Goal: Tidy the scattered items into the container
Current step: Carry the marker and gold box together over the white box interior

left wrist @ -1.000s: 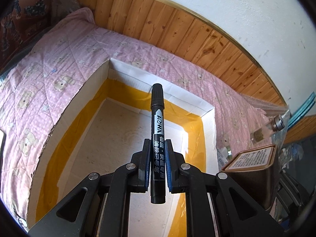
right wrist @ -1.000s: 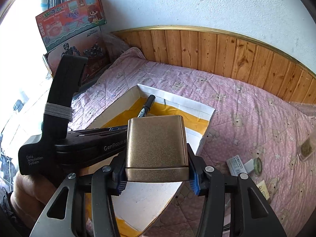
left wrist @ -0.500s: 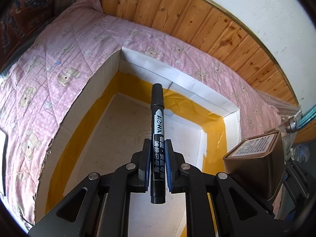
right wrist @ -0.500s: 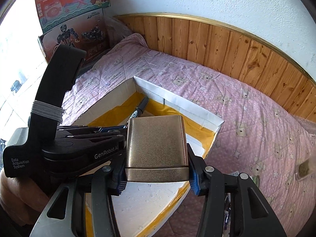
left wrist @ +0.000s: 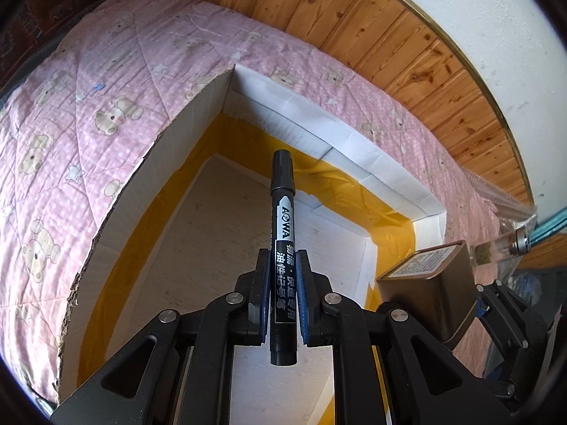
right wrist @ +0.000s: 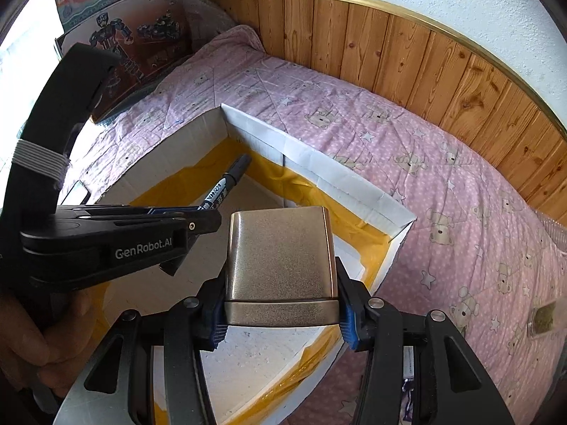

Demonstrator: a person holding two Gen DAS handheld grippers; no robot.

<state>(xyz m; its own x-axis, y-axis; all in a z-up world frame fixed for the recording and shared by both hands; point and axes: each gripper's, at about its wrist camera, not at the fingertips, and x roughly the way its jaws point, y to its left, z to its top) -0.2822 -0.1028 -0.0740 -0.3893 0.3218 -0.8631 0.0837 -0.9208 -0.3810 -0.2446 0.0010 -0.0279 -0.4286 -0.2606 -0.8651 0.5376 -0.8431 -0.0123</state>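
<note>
Left gripper (left wrist: 282,304) clamped on one black marker (left wrist: 282,219), right gripper (right wrist: 281,313) clamped on one bronze tin (right wrist: 281,265); both over the cardboard box (left wrist: 198,120).

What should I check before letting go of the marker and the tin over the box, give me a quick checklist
1. Left gripper holds the marker firmly: ok.
2. Right gripper clamps the gold tin on both sides: ok.
3. Marker is over the open cardboard box: ok.
4. Tin is fully inside the box's right wall: cannot tell, it sits near that wall.
5. Box floor below is free of other items: ok where visible.
6. The two grippers are apart: ok, though close.
</note>
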